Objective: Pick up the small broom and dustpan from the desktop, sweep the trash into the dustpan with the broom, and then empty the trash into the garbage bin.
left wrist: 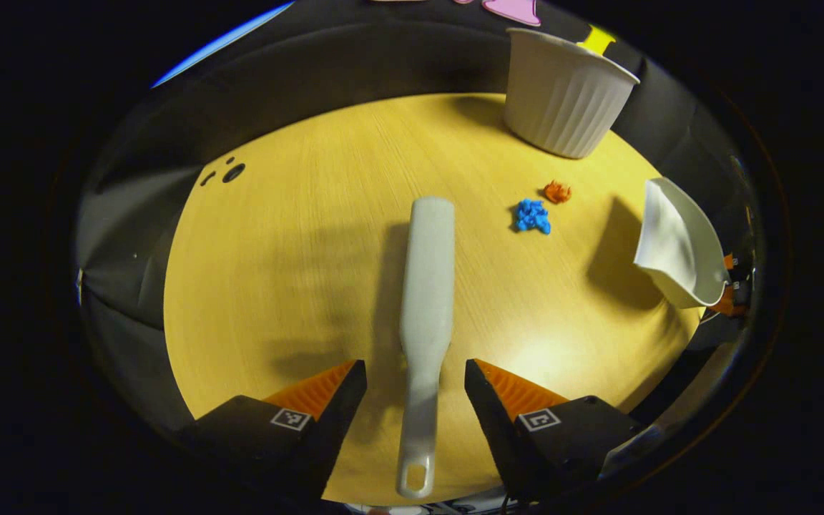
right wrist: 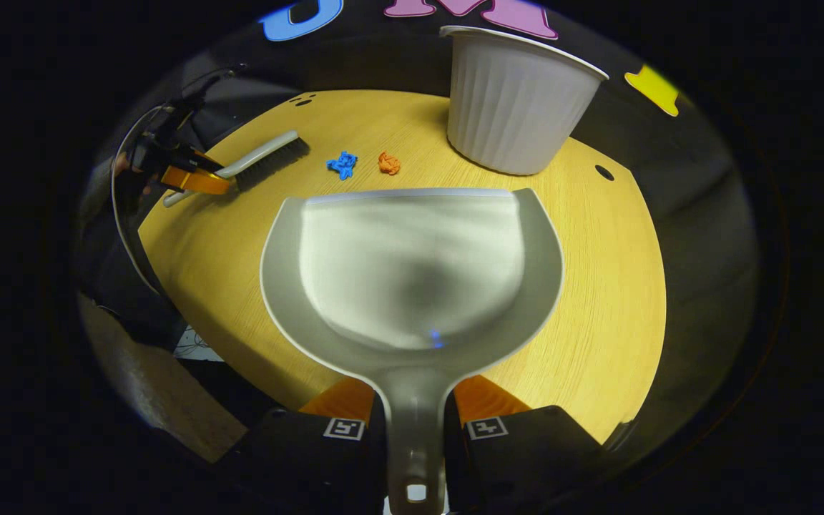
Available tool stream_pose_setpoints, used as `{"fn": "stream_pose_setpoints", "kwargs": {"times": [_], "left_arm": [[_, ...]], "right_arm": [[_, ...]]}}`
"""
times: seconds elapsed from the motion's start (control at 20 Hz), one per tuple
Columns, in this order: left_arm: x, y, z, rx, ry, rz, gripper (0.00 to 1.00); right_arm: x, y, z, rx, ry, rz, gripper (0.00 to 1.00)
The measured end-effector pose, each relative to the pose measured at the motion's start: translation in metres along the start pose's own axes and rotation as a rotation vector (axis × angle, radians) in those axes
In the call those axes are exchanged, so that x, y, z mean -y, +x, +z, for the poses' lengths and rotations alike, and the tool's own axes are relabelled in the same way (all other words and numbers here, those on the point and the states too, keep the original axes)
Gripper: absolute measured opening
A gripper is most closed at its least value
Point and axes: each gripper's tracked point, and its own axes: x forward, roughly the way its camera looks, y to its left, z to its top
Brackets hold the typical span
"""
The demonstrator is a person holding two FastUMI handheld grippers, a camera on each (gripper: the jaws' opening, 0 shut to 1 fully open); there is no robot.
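- The small broom (left wrist: 426, 286) lay on the wooden desktop (left wrist: 297, 286) in the left gripper view, its white back up and its handle running down between the fingers of the left gripper (left wrist: 415, 400).
- Those fingers stood apart on either side of the handle, with a gap visible on both sides; nothing was gripped.
- The bristles were hidden under the broom's back in that view; in the right gripper view they showed dark along the broom's (right wrist: 262, 161) far side.
- The dustpan (right wrist: 412, 279) was held by its handle in the right gripper (right wrist: 413, 408), both fingers closed against the handle's sides.
- The handle's near end was cut off at the bottom of the right gripper view.
- In the left gripper view the dustpan (left wrist: 677, 247) showed tilted at the right edge, with a shadow on the desktop beside it; the gripper behind it was mostly hidden.
- A blue scrap (left wrist: 532, 216) and an orange scrap (left wrist: 557, 192) of trash lay close together on the desktop, between the broom and the dustpan.
- The white ribbed garbage bin (left wrist: 562, 93) stood upright beyond them, near the far edge; its inside could not be seen.
- In the right gripper view, the left gripper (right wrist: 194, 179) was small and dim by the broom's handle.
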Motion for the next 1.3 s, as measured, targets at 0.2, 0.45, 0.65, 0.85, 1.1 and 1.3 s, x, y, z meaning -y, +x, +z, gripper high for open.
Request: {"fn": "stream_pose_setpoints", "kwargs": {"times": [0.2, 0.45, 0.65, 0.85, 1.1, 1.3], "left_arm": [[0.001, 0.021, -0.002, -0.060, 0.014, 0.000, 0.79], [0.007, 0.030, 0.005, -0.068, 0.056, -0.012, 0.65], [0.010, 0.032, 0.004, -0.086, 0.057, -0.021, 0.36], [0.002, 0.026, 0.043, -0.003, 0.107, 0.073, 0.26], [0.024, 0.036, 0.095, 0.035, 0.165, 0.067, 0.27], [0.048, 0.057, 0.105, -0.015, 0.211, 0.046, 0.27]], "right_arm": [[0.000, -0.001, 0.002, -0.004, 0.007, 0.002, 0.37], [-0.001, -0.001, 0.003, -0.019, 0.020, 0.003, 0.36], [-0.001, -0.002, 0.008, -0.039, -0.008, 0.001, 0.37], [-0.007, -0.004, 0.017, -0.091, -0.101, 0.015, 0.37], [-0.018, 0.005, 0.022, -0.180, -0.156, 0.036, 0.41], [-0.018, 0.021, 0.025, -0.216, -0.176, 0.042, 0.37]]}}
